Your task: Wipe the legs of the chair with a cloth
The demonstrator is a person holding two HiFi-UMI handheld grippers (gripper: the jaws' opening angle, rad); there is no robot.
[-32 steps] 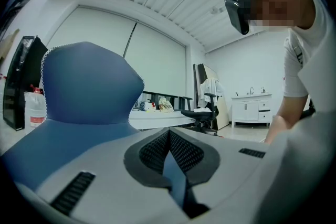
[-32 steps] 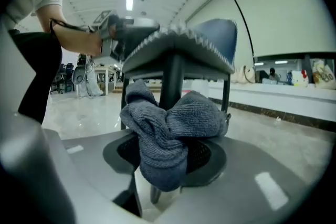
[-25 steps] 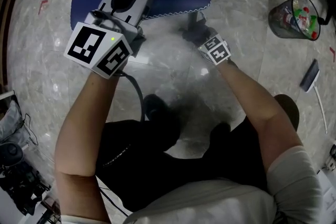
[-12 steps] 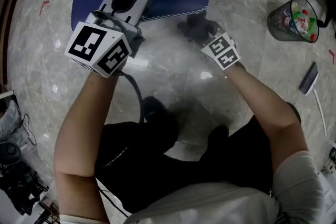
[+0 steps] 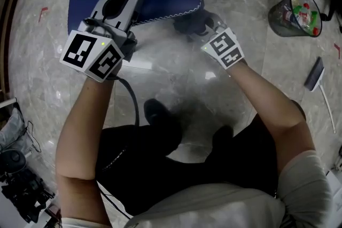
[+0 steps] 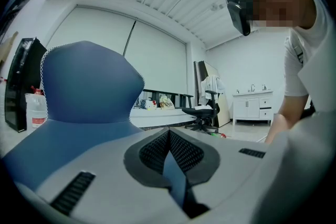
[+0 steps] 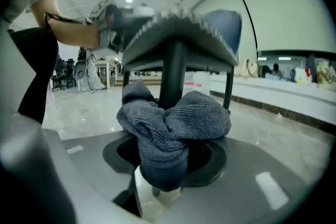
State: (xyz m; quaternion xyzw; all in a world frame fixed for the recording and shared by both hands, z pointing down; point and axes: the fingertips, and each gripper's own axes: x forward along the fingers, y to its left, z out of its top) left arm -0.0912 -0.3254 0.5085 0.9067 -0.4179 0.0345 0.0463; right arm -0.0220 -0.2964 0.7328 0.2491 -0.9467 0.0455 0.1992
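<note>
right gripper [image 7: 159, 185] clamps 1 cloth [image 7: 176, 126] | cloth against 1 chair leg [image 7: 173, 68]

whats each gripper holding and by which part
Right gripper pinches the grey cloth by a bunched fold, against the chair leg. Left gripper is shut, empty.
</note>
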